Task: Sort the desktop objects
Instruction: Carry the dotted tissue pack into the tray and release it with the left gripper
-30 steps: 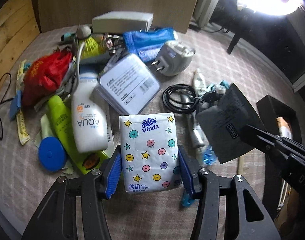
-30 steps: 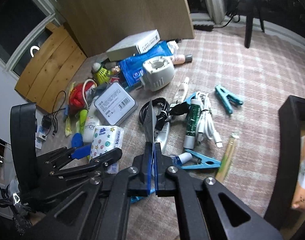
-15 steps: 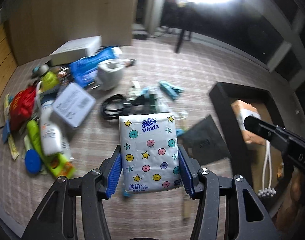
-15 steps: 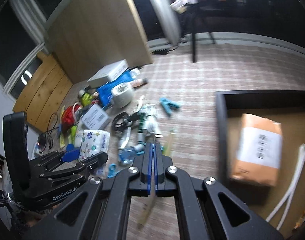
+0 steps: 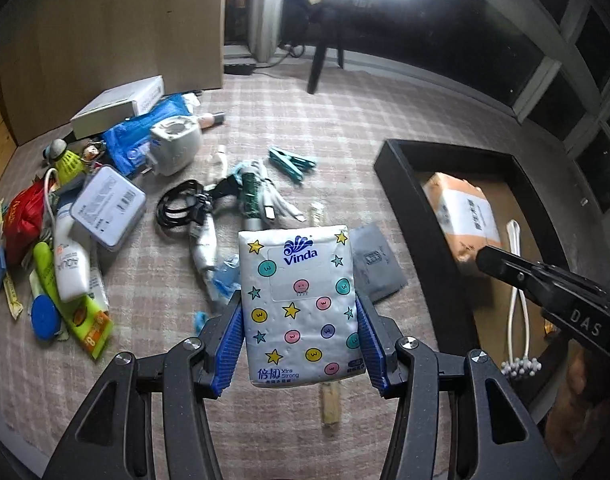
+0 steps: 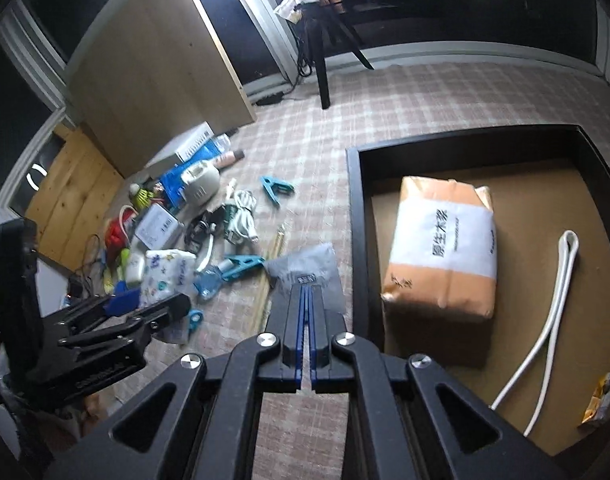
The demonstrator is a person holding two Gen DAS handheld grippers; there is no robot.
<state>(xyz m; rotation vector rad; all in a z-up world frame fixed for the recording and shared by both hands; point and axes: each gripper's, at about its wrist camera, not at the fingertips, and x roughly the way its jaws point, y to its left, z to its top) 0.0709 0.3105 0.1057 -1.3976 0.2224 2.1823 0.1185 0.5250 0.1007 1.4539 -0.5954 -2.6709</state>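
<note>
We had the left wrist view angled steeply down over the checked carpet [image 5: 345,152], clutter at ten o'clock, black tray [image 5: 401,184] at three o'clock, the right wrist view nearer that tray [image 6: 355,216], both sharing clutter and tray.

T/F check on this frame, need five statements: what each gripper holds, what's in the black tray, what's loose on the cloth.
1. The left gripper clamps the Vinda tissue pack. True.
2. The right gripper is open and empty. False: it is shut on a flat grey pouch.
3. The black tray holds an orange paper-wrapped pack. True.
4. The tray is otherwise bare. False: a white cord also lies in it.
5. A teal clothes peg lies on the checked cloth. True.
</note>
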